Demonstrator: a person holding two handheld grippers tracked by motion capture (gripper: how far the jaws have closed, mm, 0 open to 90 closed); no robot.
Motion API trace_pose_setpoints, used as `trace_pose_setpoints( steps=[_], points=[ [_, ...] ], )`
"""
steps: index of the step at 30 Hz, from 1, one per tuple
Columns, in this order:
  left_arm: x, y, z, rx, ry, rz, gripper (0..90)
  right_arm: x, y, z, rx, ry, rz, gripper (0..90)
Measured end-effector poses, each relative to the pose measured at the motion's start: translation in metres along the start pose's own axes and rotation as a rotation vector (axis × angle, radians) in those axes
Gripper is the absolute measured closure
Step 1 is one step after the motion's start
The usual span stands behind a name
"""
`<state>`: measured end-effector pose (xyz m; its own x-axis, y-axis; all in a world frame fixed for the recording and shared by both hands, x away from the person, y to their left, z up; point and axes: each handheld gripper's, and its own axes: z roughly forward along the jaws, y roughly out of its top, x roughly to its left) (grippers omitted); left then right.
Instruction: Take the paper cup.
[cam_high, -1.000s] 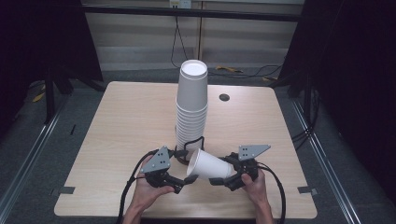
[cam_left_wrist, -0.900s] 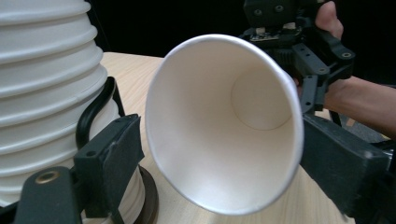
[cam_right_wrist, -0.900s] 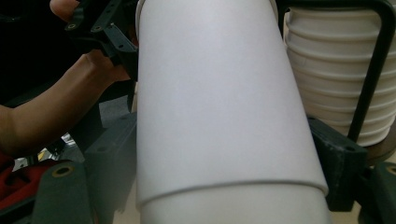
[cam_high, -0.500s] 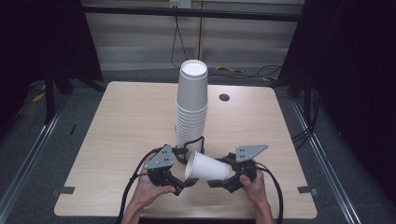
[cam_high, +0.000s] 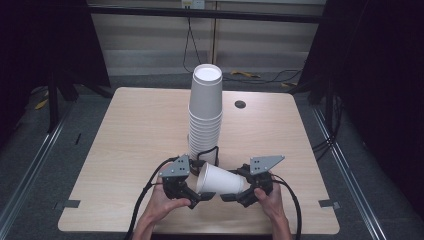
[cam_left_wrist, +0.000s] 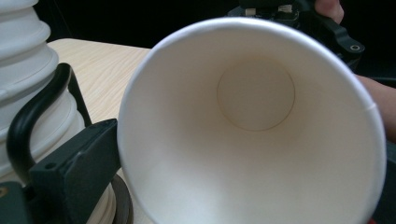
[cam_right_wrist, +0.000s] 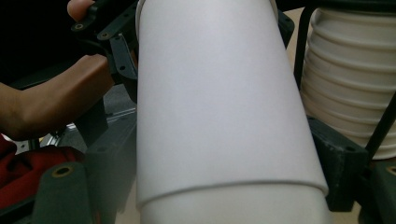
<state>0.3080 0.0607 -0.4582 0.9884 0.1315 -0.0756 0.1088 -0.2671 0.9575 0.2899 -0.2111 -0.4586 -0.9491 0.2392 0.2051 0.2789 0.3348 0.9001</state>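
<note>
Because it is only thin paper, the cup (cam_high: 220, 180) will be very light and easy to crush, and its smooth wall may slip, so I think the best place to hold it is near the base or at the rolled rim, with soft pressure. It lies on its side above the near edge of the table (cam_high: 125, 135), between the two tools, just in front of the tall stack (cam_high: 205, 115) of cups. The right gripper (cam_high: 239, 191) pinches the cup at its narrow end; in the right gripper view the white wall sits tightly between the two black jaws. The left gripper (cam_high: 196, 196) has just been opening and its jaws now stand spread. In the left gripper view the mouth of the cup (cam_left_wrist: 252, 126) faces straight at the camera, with one jaw just beside the rim, but I cannot tell if it touches.
</note>
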Motion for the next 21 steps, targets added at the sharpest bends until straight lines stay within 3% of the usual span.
trace_pose_setpoints(
  steps=[7, 16, 18, 21],
  points=[
    [0.0042, 0.0005, -0.0001, -0.027, -0.036, -0.012, 2.6, 0.001, -0.0004, 0.0027, -0.001, 0.002, -0.007, 21.8],
    [0.0058, 0.0012, -0.0014, -0.041, -0.054, -0.024, 3.9, -0.0001, -0.0011, 0.0054, 0.009, 0.015, -0.015, 21.9],
    [0.0076, 0.0007, -0.0037, -0.049, -0.082, -0.039, 5.3, -0.0001, -0.0013, 0.0059, 0.015, 0.014, -0.017, 21.7],
    [0.0083, 0.0015, -0.0064, -0.063, -0.089, -0.046, 8.0, -0.0004, -0.002, 0.007, 0.017, 0.016, -0.019, 20.6]
  ],
)
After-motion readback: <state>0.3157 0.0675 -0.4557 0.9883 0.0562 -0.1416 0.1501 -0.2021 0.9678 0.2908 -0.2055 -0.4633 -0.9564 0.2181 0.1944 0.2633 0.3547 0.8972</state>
